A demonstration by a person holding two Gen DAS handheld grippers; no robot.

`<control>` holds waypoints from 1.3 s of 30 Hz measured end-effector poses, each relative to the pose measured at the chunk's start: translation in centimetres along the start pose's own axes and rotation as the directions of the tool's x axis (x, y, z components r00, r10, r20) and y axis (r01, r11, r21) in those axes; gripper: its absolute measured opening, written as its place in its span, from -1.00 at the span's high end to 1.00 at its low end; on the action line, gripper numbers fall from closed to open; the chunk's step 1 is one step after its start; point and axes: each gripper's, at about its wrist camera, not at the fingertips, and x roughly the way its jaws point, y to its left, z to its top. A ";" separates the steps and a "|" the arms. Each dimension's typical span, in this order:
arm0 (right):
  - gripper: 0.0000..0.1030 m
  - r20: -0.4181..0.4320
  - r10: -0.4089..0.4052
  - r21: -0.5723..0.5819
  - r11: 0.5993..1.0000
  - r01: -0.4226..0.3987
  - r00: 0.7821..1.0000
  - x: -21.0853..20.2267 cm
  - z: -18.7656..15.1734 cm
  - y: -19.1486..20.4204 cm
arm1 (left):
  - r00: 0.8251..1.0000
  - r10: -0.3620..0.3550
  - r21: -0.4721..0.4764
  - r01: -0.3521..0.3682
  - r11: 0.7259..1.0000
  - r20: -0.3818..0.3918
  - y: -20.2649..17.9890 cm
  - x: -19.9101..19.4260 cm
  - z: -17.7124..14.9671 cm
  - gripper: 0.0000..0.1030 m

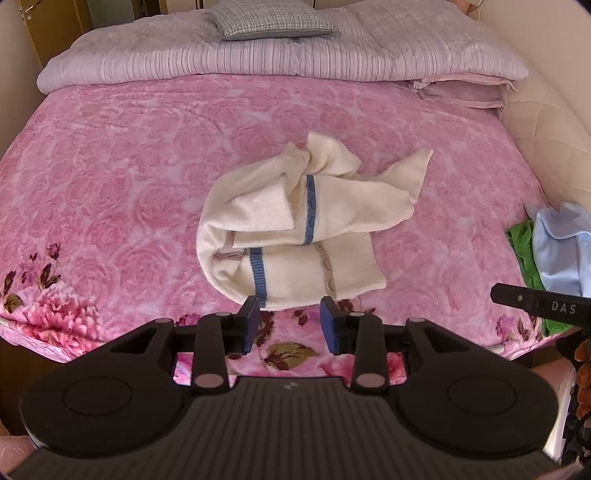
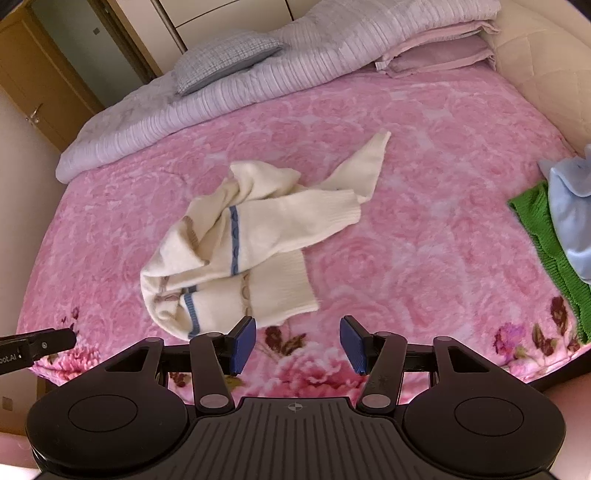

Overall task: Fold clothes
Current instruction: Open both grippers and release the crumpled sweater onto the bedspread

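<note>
A cream knit sweater (image 1: 295, 229) with blue and tan stripes lies crumpled in the middle of the pink floral bed cover (image 1: 110, 177); one sleeve sticks out to the far right. It also shows in the right wrist view (image 2: 251, 236). My left gripper (image 1: 290, 314) is open and empty, just in front of the sweater's near hem. My right gripper (image 2: 297, 332) is open and empty, near the sweater's near right corner, above the cover (image 2: 424, 240). The right gripper's tip (image 1: 535, 302) shows at the right edge of the left view.
A green knit garment (image 2: 546, 240) and a light blue garment (image 2: 572, 218) lie at the bed's right edge. A folded lilac quilt (image 1: 277, 59) with a grey checked pillow (image 1: 266, 18) lies across the far end. A padded cream headboard (image 1: 546, 122) lines the right side.
</note>
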 end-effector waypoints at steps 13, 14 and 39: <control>-0.06 -0.020 -0.041 0.046 0.998 0.042 0.999 4.7 1.7 6.9 | 0.998 -0.042 0.051 0.045 0.998 -0.052 8.3 3.2 2.7 0.39; -0.06 -0.020 -0.045 0.056 0.997 0.046 0.999 5.2 1.8 7.5 | 0.997 -0.047 0.061 0.051 0.997 -0.056 9.0 3.5 3.1 0.39; -0.06 -0.203 -0.180 0.222 0.949 0.225 0.962 16.1 0.2 -2.5 | 0.968 -0.148 0.055 0.162 0.985 -0.201 6.2 17.2 3.8 0.30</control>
